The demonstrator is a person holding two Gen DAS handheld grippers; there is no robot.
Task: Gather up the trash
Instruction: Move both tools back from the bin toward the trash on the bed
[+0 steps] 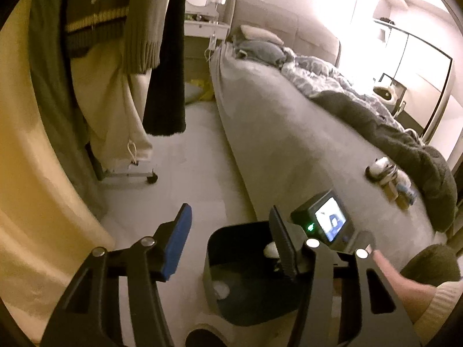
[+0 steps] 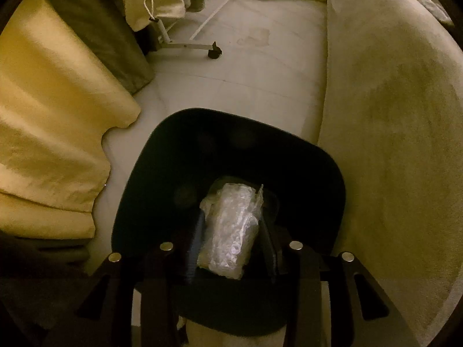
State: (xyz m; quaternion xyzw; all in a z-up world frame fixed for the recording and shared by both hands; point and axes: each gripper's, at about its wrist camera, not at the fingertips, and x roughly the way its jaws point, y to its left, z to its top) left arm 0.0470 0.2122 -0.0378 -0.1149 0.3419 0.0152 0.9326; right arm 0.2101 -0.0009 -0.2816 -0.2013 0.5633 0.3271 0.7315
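The right gripper [image 2: 231, 228] holds a wrapper [image 2: 231, 231] in its jaws over the bin [image 2: 318, 173], probably to drop it in. The left gripper [image 1: 231, 245], jaws wide and empty, hangs above the bin.

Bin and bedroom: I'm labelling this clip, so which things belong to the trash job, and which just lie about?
Job: bin; plastic wrap in right gripper; scraps on bed.
Lying about: bed, duvet, clothes rack, curtain.

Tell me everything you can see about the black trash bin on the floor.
The trash bin is dark, smooth like plastic, with a rounded-square open top and no lid. It stands upright on the pale floor beside the bed. The right gripper holds crinkled clear plastic wrap above its opening. Something white lies inside.
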